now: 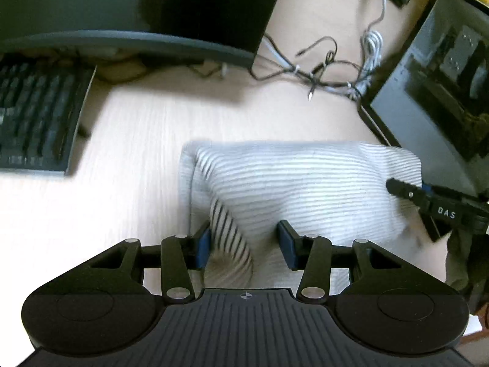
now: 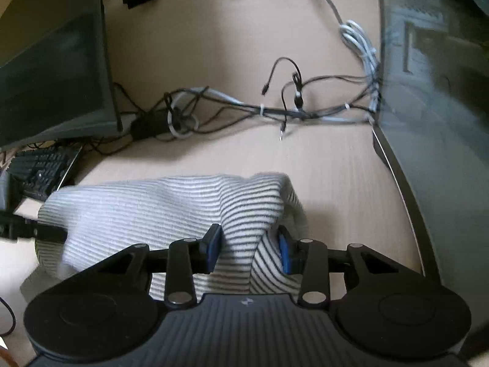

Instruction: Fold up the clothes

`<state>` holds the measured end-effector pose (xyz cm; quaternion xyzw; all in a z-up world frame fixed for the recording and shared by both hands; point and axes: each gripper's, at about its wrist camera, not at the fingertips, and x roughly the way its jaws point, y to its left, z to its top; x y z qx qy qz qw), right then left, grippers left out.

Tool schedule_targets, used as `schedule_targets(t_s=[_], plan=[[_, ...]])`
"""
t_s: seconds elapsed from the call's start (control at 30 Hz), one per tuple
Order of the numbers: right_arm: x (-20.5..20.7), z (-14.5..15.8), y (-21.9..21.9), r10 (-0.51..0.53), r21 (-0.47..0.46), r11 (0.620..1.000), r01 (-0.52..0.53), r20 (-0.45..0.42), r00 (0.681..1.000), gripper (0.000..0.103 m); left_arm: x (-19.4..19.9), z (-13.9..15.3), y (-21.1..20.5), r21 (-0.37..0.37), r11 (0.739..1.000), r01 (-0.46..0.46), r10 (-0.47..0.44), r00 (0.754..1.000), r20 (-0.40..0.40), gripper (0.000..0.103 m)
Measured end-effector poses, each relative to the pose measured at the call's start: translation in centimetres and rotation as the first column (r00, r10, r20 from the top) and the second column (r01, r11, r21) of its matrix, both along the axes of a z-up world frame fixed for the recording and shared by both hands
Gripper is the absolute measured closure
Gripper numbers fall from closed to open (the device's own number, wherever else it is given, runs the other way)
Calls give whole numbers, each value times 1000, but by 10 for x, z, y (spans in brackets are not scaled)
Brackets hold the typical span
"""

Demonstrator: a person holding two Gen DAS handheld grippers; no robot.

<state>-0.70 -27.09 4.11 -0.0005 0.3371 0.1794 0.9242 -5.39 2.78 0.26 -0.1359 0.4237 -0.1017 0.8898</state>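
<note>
While the striped garment [image 1: 293,183] already looks doubled over into a compact bundle with a rounded fold along its far edge, you are not done: the cloth is rumpled, with ridges pulled up where each tool bites, so I judge at least one more fold and a smoothing pass remain. How many folds are already in it the views do not settle.

Taking the garment as your landmark, it lies on the tabletop [image 1: 146,128], short of the tangle of cables [image 1: 321,73]. The keyboard [image 1: 36,116] sits off its left end and the dark computer case [image 1: 434,85] just off its right end.

Your left tool [image 1: 244,243] is at the garment's near left corner. Its pads stand at a middling gap with a raised pleat of dark-striped cloth between them; the left pad seems to touch the pleat, the right pad stands clear of it, so this does not read as a firm pinch.

Your right tool [image 2: 249,249] is at the garment's near right corner, pads narrowed against a bunched ridge of the fabric and holding it lifted.

Both tools sit on the near edge, so the far fold is yours to carry toward.
</note>
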Motion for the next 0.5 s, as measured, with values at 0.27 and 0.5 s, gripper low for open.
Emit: schedule_targets(t_s=[0.27, 0.5], plan=[[-19, 1, 5, -12, -54, 998, 13, 15, 1000, 65, 36, 25, 15, -118, 989, -88, 93, 995, 33, 30], [-19, 10, -5, -2, -40, 999, 0, -50, 999, 64, 32, 11, -15, 12, 1000, 15, -15, 1000, 2, 35]])
